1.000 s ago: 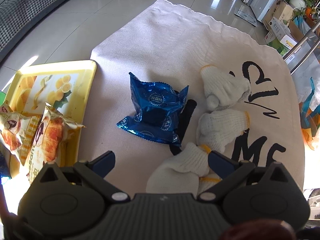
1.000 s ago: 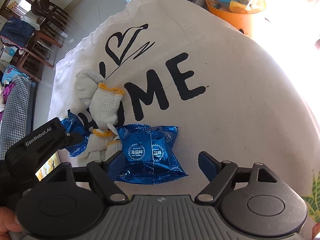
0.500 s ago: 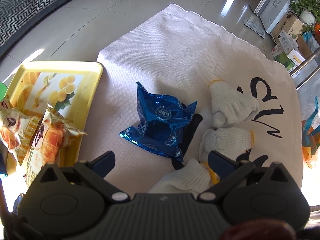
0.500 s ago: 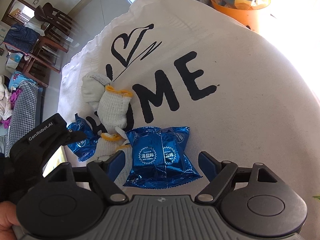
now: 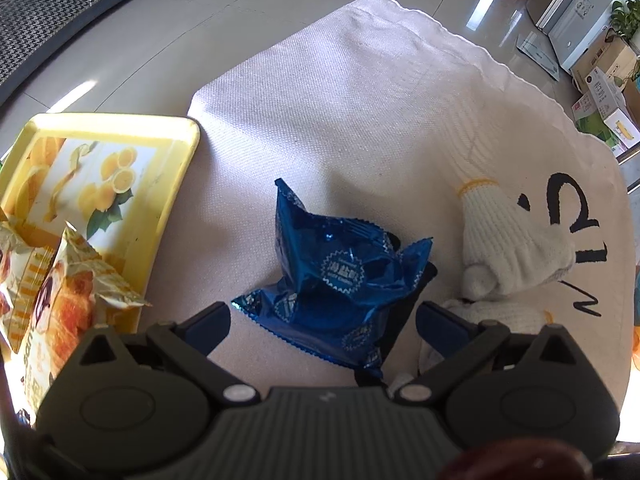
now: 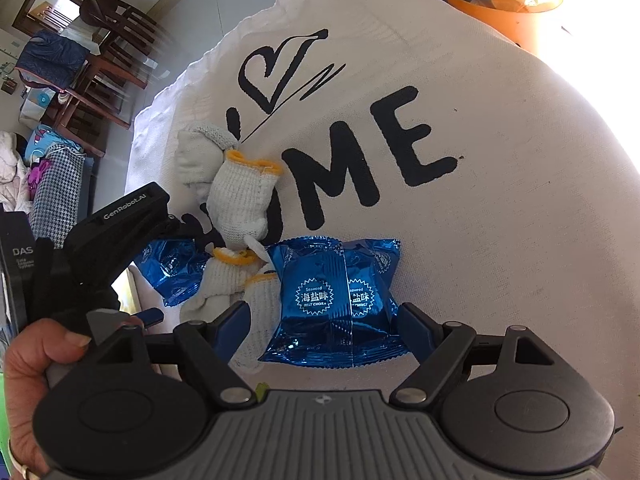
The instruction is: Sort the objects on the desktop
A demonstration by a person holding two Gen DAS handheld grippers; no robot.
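Note:
A crumpled blue snack packet (image 5: 336, 280) lies on the white cloth (image 5: 360, 100), between the open jaws of my left gripper (image 5: 322, 316). A second, flat blue packet (image 6: 332, 300) lies between the open jaws of my right gripper (image 6: 322, 320). Neither gripper holds anything. White knit gloves with yellow cuffs (image 5: 508, 240) lie right of the crumpled packet; they also show in the right wrist view (image 6: 240, 196). The left gripper's body (image 6: 120, 216) shows at the left of the right wrist view, over the crumpled packet (image 6: 172, 268).
A yellow lemon-print tray (image 5: 100, 168) sits at the cloth's left edge with croissant packets (image 5: 68, 308) on it. The cloth carries black "HOME" lettering (image 6: 380, 152). An orange bin (image 6: 504, 4) stands beyond the cloth. Chairs (image 6: 100, 40) and boxes (image 5: 604, 92) stand on the floor.
Both grippers have moved forward. Each blue packet now sits lower in its view, between the jaws. The jaws stay open.

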